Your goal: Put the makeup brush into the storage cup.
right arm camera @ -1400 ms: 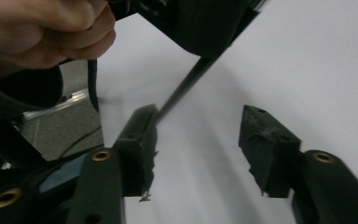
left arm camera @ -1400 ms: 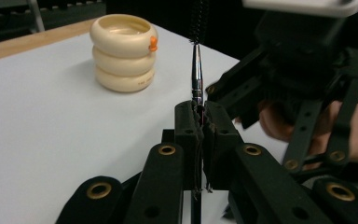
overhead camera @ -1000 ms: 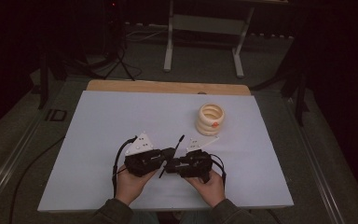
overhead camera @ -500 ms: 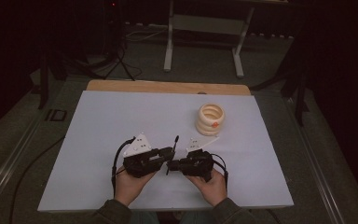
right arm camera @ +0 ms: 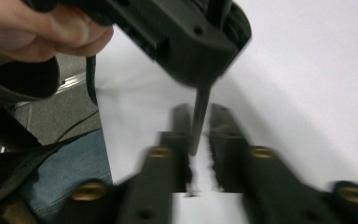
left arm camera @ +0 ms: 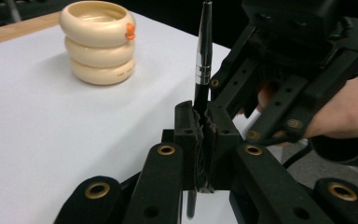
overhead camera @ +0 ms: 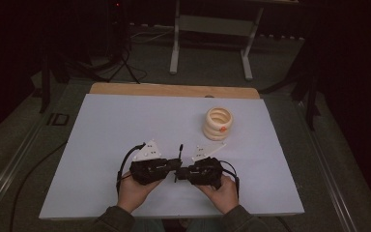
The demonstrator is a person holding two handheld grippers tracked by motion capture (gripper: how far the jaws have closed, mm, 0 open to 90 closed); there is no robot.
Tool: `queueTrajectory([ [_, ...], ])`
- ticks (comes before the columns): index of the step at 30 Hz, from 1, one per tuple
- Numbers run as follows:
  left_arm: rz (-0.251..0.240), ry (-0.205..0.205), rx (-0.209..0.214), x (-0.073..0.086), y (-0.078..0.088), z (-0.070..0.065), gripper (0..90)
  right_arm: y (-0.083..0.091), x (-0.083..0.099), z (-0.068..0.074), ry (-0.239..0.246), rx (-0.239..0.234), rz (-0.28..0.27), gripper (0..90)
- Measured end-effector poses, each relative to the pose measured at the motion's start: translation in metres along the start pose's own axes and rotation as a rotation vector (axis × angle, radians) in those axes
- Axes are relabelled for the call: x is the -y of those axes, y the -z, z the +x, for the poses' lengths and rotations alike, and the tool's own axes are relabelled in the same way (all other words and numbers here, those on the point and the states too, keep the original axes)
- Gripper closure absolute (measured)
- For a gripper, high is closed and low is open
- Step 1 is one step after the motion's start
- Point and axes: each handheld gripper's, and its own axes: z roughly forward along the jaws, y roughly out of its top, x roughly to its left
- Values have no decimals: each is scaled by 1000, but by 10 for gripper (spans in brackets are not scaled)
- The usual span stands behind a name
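Over the near middle of the white table point(overhead camera: 101, 145), both tongs met nose to nose. Left tongs point(left arm camera: 204, 128) were clamped on the pen point(left arm camera: 203, 56), its long axis upright. Right tongs point(right arm camera: 200, 126) stood slightly parted around its lower tip, closer in from the right but not gripping.

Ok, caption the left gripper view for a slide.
Left gripper clamps a slim black-and-silver pen upright, three stacked cream rings behind on the white table.
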Motion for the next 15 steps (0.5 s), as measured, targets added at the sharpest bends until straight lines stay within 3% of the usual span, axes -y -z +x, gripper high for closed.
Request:
queueTrajectory([
  [5, 9, 0, -7, 2, 3, 4, 859, 14, 7, -5, -14, 9, -4, 633],
  [10, 19, -10, -5, 2, 1, 3, 859, 34, 6, -8, -22, 28, -58, 623],
  [15, 36, -24, 1, 2, -4, 1, 860, 49, -7, -8, -4, 39, -107, 631],
])
